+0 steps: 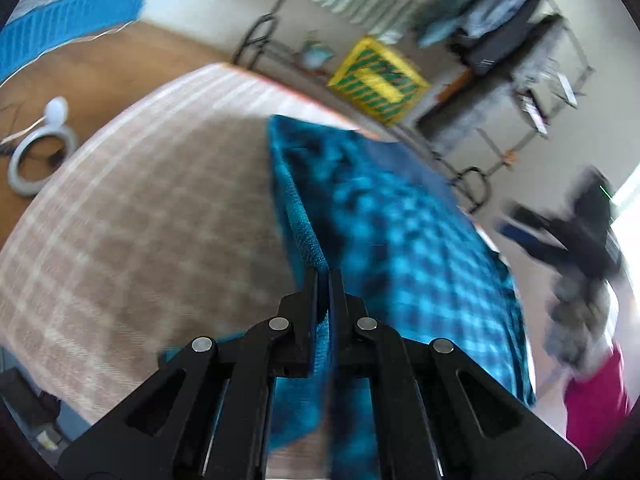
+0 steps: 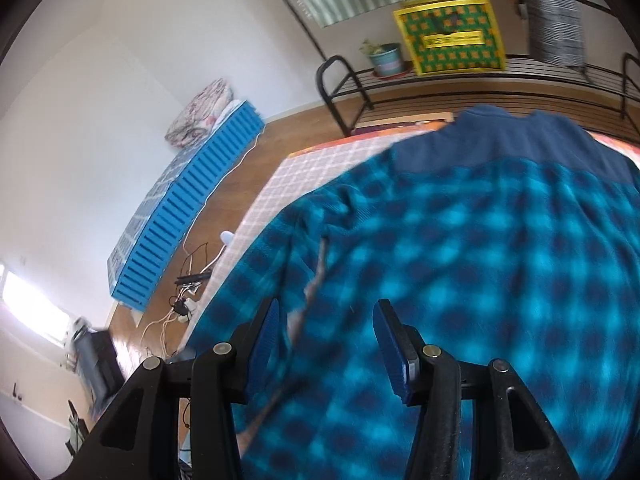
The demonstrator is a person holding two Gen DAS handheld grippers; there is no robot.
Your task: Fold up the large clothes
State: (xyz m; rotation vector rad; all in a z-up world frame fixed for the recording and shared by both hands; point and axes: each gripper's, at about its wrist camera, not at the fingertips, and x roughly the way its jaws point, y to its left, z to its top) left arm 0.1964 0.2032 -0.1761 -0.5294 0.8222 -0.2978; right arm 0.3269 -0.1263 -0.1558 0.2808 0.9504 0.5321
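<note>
Pinching fuzzy teal-checked fleece shirt: left gripper; right gripper, jaws parted, empty above it.

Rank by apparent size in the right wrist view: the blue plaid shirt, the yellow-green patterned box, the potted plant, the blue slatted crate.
1. Blue plaid shirt, largest, though it lies closest to the camera.
2. Blue slatted crate.
3. Yellow-green patterned box.
4. Potted plant, smallest.

Both wrist cameras look down, close over the same plaid shirt.
</note>
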